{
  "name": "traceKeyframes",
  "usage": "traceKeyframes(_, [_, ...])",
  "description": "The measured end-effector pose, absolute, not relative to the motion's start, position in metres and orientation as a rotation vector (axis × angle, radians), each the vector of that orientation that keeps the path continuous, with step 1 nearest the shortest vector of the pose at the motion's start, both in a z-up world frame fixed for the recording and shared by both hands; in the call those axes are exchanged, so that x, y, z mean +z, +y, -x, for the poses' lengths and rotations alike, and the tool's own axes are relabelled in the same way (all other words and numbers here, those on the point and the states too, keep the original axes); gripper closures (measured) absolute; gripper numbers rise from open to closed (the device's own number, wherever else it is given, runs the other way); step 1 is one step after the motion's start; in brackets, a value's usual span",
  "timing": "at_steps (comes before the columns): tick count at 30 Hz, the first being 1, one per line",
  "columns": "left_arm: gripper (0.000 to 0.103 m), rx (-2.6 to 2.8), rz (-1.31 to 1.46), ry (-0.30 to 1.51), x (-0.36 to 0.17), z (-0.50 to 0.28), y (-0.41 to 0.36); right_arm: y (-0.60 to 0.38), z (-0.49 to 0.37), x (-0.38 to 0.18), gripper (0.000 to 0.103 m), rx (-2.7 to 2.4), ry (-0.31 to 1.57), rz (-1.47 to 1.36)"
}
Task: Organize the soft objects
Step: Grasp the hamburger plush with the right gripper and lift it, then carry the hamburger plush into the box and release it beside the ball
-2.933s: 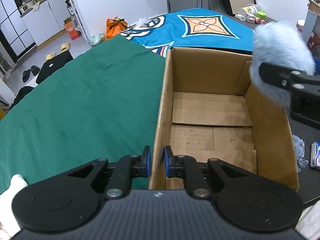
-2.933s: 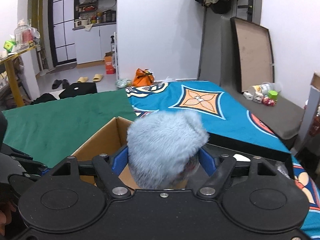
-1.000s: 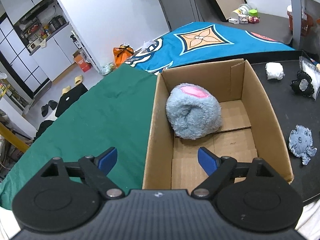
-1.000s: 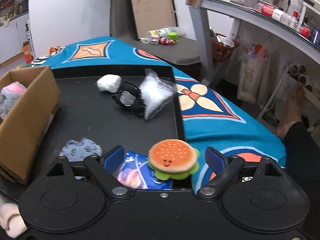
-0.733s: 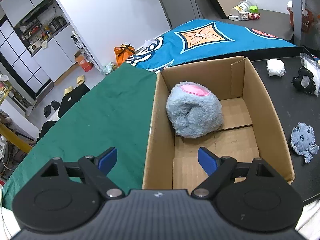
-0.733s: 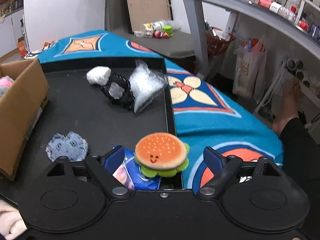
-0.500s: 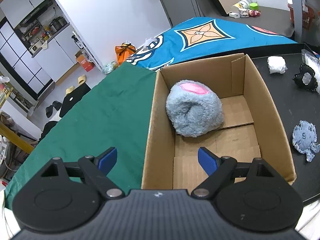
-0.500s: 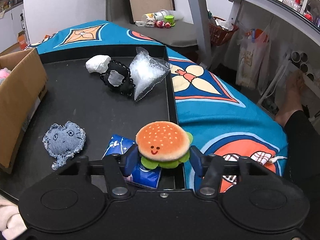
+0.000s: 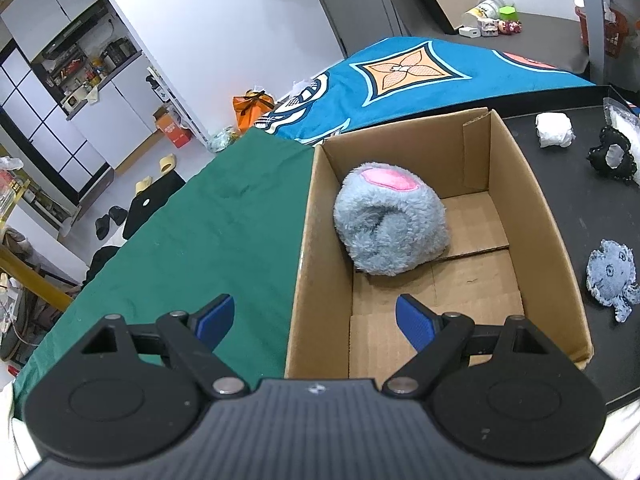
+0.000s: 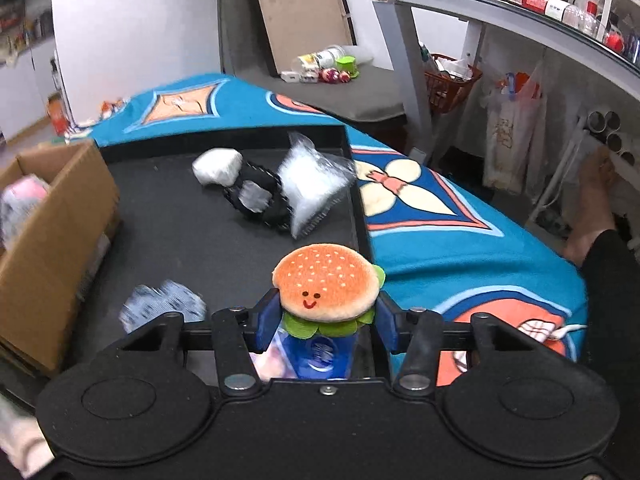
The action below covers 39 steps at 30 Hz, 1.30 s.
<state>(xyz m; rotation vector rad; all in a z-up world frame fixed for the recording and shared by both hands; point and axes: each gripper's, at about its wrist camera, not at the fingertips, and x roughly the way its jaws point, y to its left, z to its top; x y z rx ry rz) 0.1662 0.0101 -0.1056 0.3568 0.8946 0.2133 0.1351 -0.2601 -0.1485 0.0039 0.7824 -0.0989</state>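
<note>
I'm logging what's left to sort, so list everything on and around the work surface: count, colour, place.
Cardboard box: one, brown, beside the green cloth.
Fluffy toy: one, grey-blue with a pink patch, inside the box.
Burger toy: one, orange with green trim, between the right gripper's pads.
Blue packet: one, under the burger toy.
Denim toy: one, pale blue, on the black tray right of the box.
White bundle: one, far end of the tray.
Black ring: one, near the bundle.
Clear bag: one, tray's far right.
Green cloth: one, left of the box.
Left gripper: black, blue pads, open, empty.
Right gripper: black, blue pads, shut on the burger toy.
</note>
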Motion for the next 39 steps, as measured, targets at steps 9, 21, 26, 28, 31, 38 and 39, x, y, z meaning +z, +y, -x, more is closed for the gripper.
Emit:
traceKeyframes(9, [0.016,0.217,-0.346,0.874,-0.102,-0.163,0.012,-0.245,-0.137,-0.136,0.054,-0.035,0.717,-0.002])
traceKeyframes(21, [0.016,0.234,-0.304,0.818,-0.093,-0.157,0.018,-0.217,-0.15,-0.115,0.054,0.061,0.667,-0.012])
traceKeyframes(26, [0.016,0.226,-0.299,0.815,-0.093,-0.158,0.02,-0.202,-0.153,-0.098,0.054,0.098,0.623,0.005])
traceKeyframes(28, [0.016,0.222,-0.286,0.817,-0.092,-0.157,0.022,-0.198,-0.154,-0.092,0.054,0.117,0.618,-0.006])
traceKeyframes(31, [0.016,0.219,-0.273,0.824,-0.092,-0.157,0.024,-0.19,-0.154,-0.085,0.054,0.134,0.599,0.01])
traceKeyframes(38, [0.016,0.203,-0.252,0.827,-0.094,-0.158,0.026,-0.168,-0.16,-0.08,0.054,0.167,0.591,0.029])
traceKeyframes(39, [0.016,0.203,-0.249,0.832,-0.094,-0.159,0.027,-0.163,-0.161,-0.08,0.054,0.173,0.589,0.039])
